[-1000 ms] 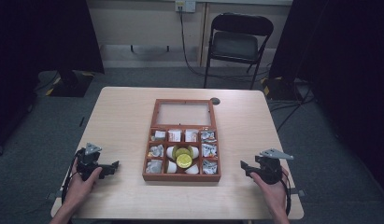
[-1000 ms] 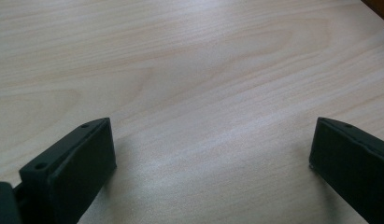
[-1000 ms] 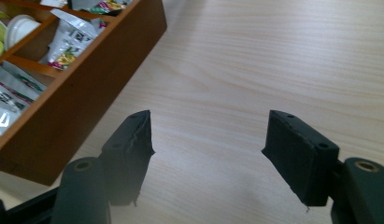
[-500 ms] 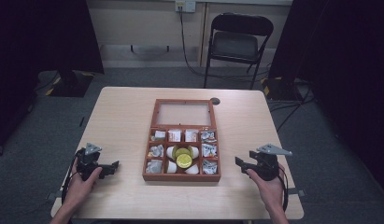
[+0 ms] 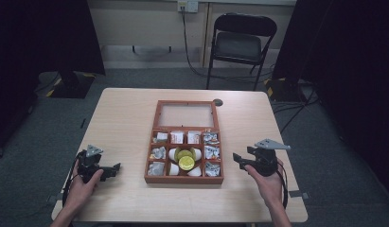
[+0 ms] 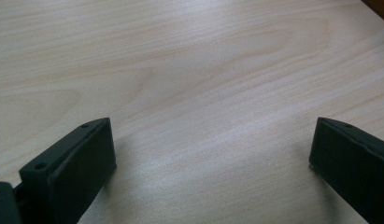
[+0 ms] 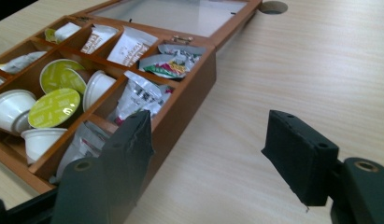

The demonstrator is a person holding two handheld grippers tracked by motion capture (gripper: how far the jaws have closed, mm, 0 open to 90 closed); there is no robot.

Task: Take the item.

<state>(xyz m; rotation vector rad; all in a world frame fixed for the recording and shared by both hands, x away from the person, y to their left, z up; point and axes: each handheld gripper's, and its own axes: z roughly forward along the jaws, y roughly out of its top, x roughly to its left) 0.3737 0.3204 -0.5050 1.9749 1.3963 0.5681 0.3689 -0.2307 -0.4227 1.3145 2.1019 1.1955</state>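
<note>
- High view, far left: the left tongs [image 5: 111, 169] rest low over bare tabletop [image 5: 121, 123], spread and holding nothing, well apart from the wooden box [image 5: 152, 161]. The left gripper view confirms this, with both jaws wide apart over plain wood grain.
- Centre: the box sits mid-tabletop with its glass lid [image 5: 185, 115] folded flat away from the person. Its compartments hold foil packets; the middle ones hold white capsules, two with yellow-green lids [image 5: 186, 163].
- Right: the right tongs [image 5: 238, 157] are spread and empty, near the box's right wall and pointing at it. In the right gripper view the wall [image 7: 180, 112] runs just past the near jaw.
- Judged step: the right tongs approach the box contents. Recommended practice: raise them above the wall before moving inward, keep them spread until they straddle one item, and close on one packet [image 7: 140, 95] rather than a bunch.
- Not legible: packet printing, the contents beneath the upper capsules, and the round dark spot [image 5: 217, 102] beyond the lid.
</note>
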